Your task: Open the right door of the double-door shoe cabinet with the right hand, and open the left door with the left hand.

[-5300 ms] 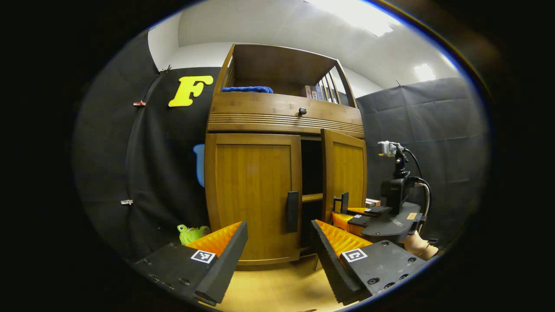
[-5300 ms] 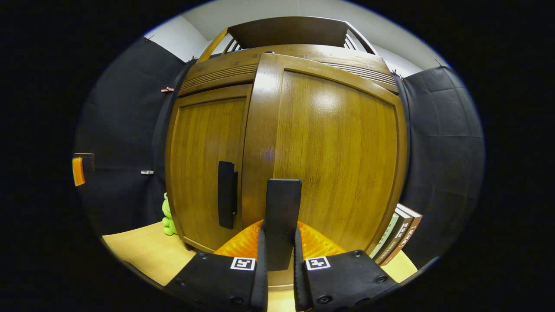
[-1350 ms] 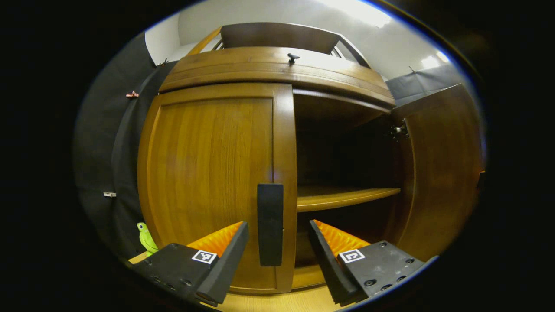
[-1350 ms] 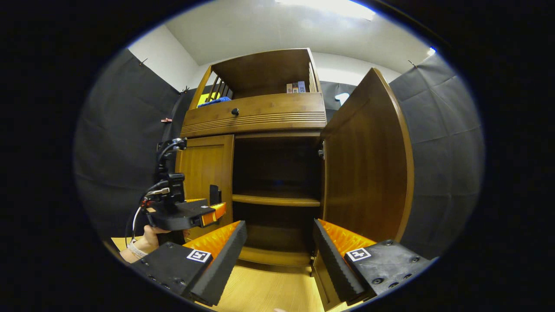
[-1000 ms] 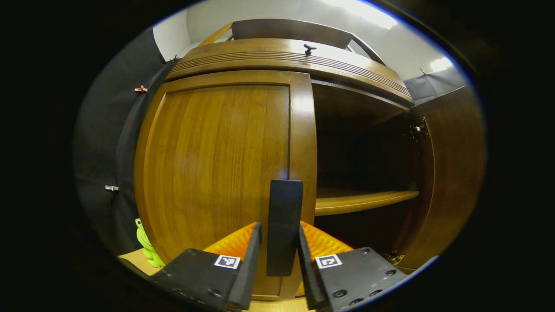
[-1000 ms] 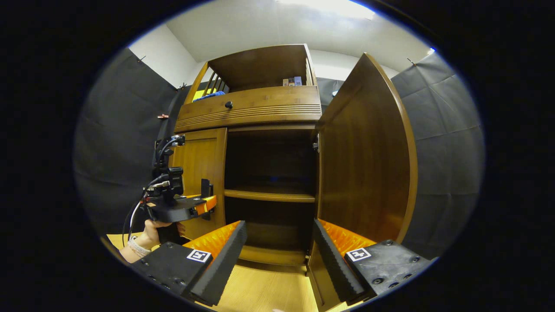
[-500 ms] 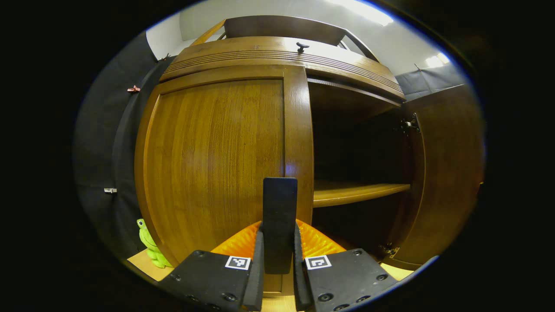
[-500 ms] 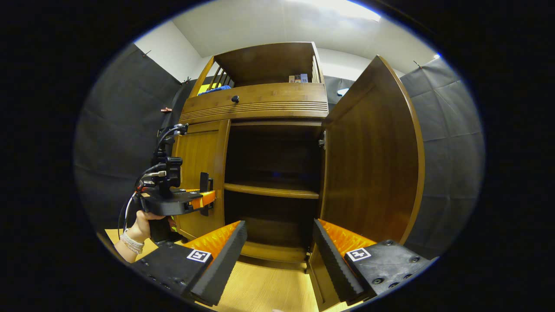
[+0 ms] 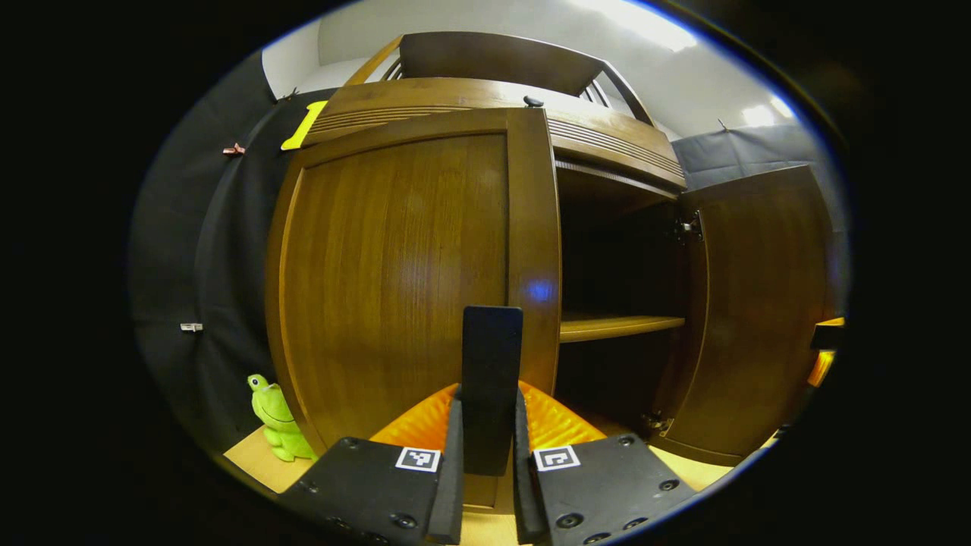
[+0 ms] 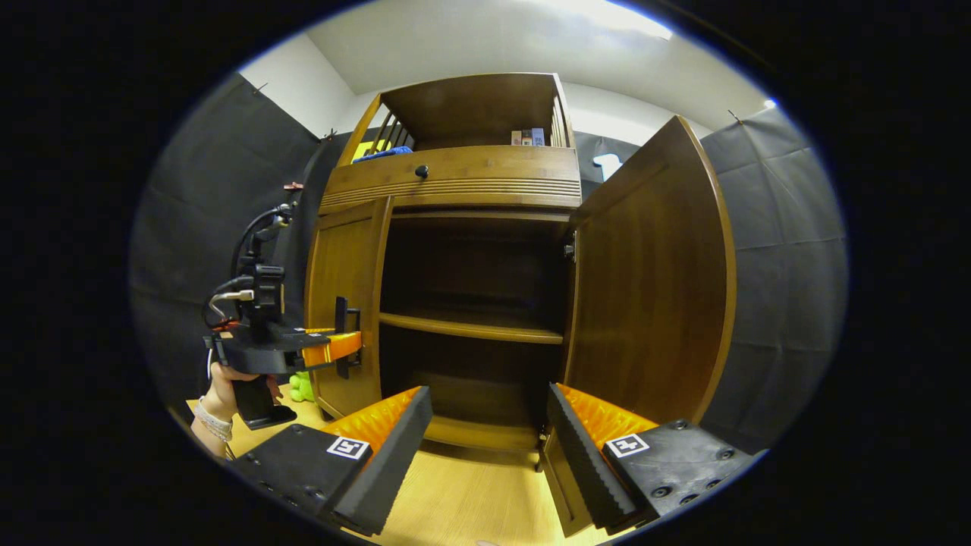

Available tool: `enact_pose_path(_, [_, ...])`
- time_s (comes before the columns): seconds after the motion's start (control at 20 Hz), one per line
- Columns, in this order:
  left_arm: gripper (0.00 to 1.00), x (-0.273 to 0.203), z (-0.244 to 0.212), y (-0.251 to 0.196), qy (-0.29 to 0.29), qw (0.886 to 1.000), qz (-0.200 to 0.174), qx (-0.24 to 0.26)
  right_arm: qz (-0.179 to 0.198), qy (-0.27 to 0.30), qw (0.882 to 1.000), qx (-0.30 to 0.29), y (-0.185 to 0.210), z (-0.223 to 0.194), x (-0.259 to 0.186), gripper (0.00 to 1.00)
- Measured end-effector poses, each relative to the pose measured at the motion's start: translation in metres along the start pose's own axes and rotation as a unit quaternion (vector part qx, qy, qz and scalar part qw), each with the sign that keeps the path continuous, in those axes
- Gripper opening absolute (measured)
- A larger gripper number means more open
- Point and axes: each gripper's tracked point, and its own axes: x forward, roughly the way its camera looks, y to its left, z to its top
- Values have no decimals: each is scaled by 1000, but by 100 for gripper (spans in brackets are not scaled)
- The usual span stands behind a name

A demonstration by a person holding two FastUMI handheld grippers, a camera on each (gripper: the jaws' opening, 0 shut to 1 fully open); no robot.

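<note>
The wooden shoe cabinet [image 10: 455,189] has two doors. In the left gripper view my left gripper [image 9: 488,406] is shut on the upright black handle [image 9: 491,356] of the left door [image 9: 394,265], which stands slightly ajar. The right door [image 9: 758,303] is swung wide open. In the right gripper view my right gripper [image 10: 489,425] is open and holds nothing, facing the open right half and its shelf [image 10: 470,327]. The right door [image 10: 652,288] stands just to its right. Farther left, a hand holds the left gripper [image 10: 349,345] on the left door [image 10: 345,265].
A green frog toy [image 9: 277,417] sits on the wooden surface [image 10: 470,500] by the cabinet's left corner. Above the doors is a drawer with a dark knob [image 10: 422,172]. The top shelf holds a blue cloth [image 10: 383,154] and books [image 10: 531,137]. Black cloth walls surround the cabinet.
The right door went from barely open to wide open and my right gripper let go. My left gripper closed on the left handle, and the left door has begun swinging outward.
</note>
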Motion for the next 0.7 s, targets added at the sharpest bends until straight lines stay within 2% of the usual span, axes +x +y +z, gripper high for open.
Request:
enact_pose_path(0.35, [31, -42, 0, 13, -1, 1000, -19, -13, 1, 8, 1000, -6, 23, 3, -11, 97])
enact_pose_path(0.7, [31, -86, 2, 37, 1, 1000, -10, -17, 26, 12, 999, 25, 62, 9, -10, 97])
